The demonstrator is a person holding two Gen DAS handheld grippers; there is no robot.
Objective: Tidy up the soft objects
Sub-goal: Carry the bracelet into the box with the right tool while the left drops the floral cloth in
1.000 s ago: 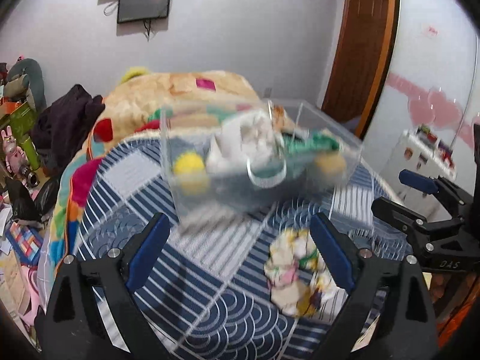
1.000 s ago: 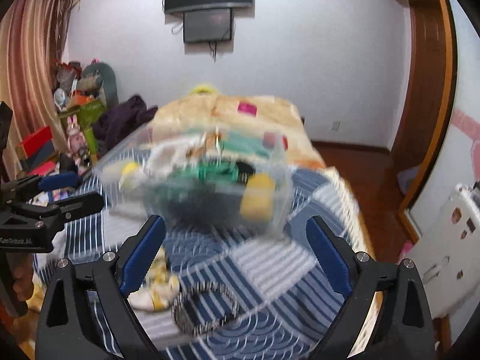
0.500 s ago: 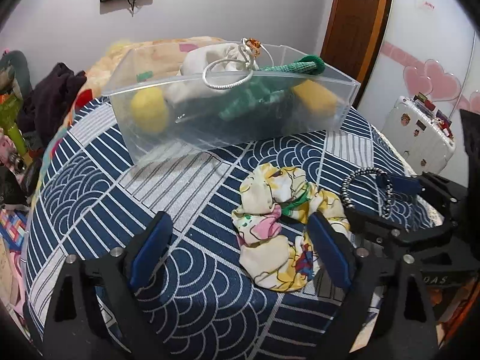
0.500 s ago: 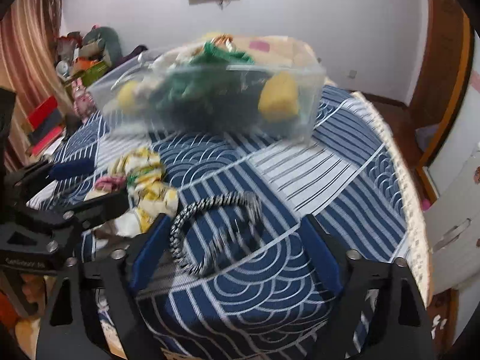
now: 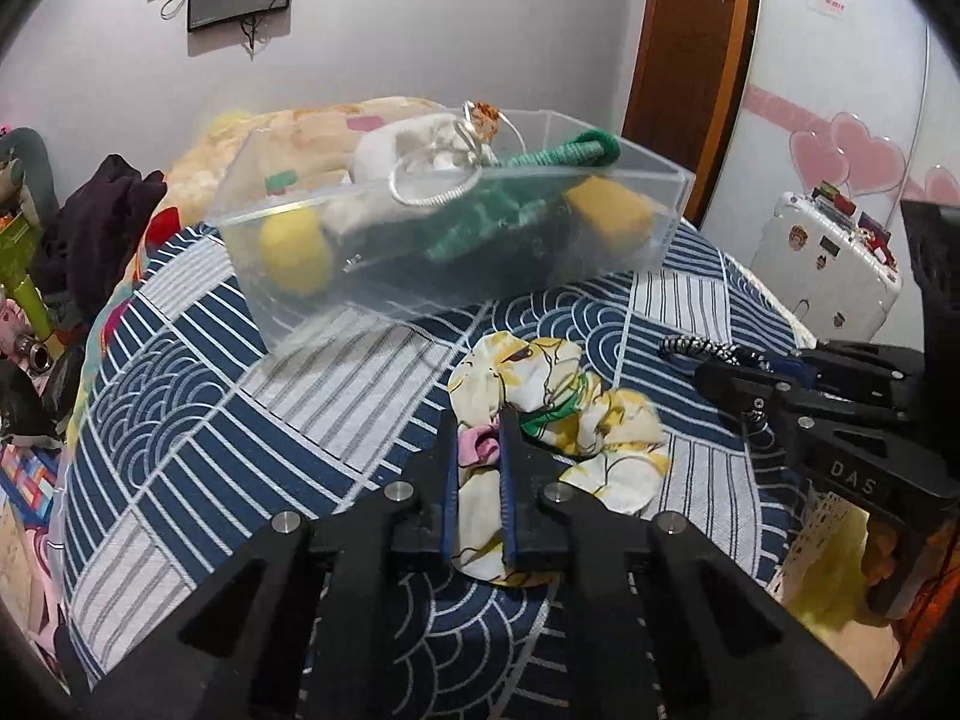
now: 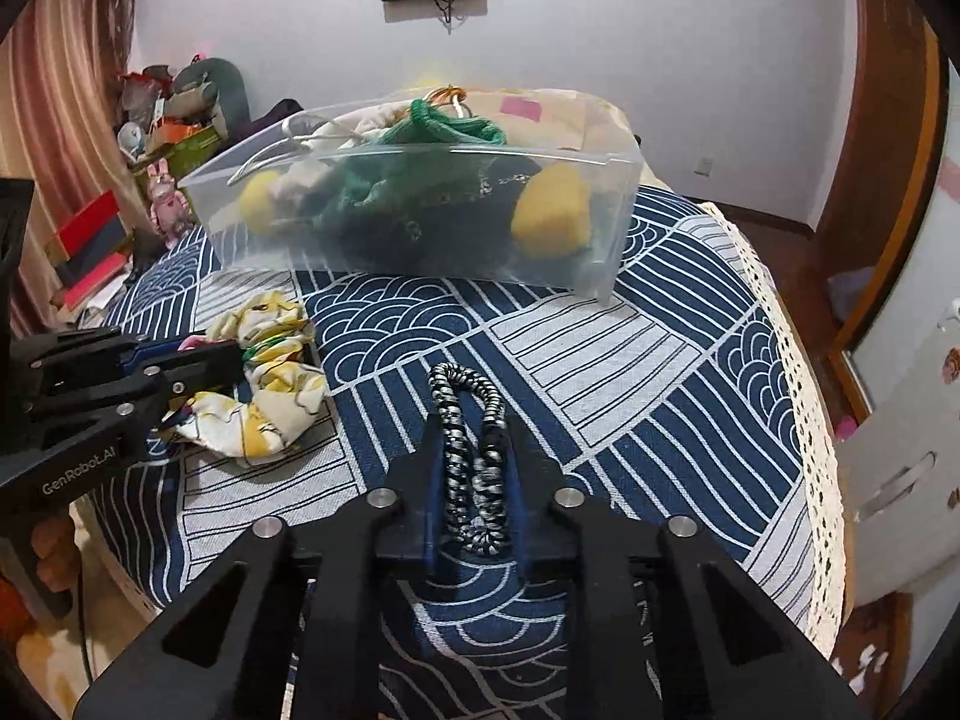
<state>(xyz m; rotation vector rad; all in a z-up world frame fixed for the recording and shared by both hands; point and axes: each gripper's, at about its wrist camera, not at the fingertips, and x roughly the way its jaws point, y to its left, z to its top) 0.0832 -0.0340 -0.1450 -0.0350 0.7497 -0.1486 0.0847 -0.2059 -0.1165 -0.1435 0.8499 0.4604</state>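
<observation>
A floral yellow-and-white scrunchie (image 5: 564,408) lies on the blue patterned table cover. My left gripper (image 5: 475,420) is shut on its near edge. It also shows in the right wrist view (image 6: 264,384), with the left gripper (image 6: 198,354) beside it. My right gripper (image 6: 471,414) is shut on a black-and-white braided hair band (image 6: 471,420), squeezed into a narrow loop. The band's end shows in the left wrist view (image 5: 696,351). A clear plastic box (image 5: 456,294) behind them holds yellow sponges, green knit fabric and white cloth; it also shows in the right wrist view (image 6: 420,252).
The round table (image 6: 690,372) has a lace-edged cover and drops off at the right. A white suitcase (image 5: 822,258) stands on the right, a bed with a colourful blanket (image 5: 198,168) behind, and clutter (image 6: 174,126) on the left.
Both grippers have closed from wide open: the left onto the floral scrunchie, the right onto the braided hair band, squeezing its loop narrow. Both moved slightly forward and down.
</observation>
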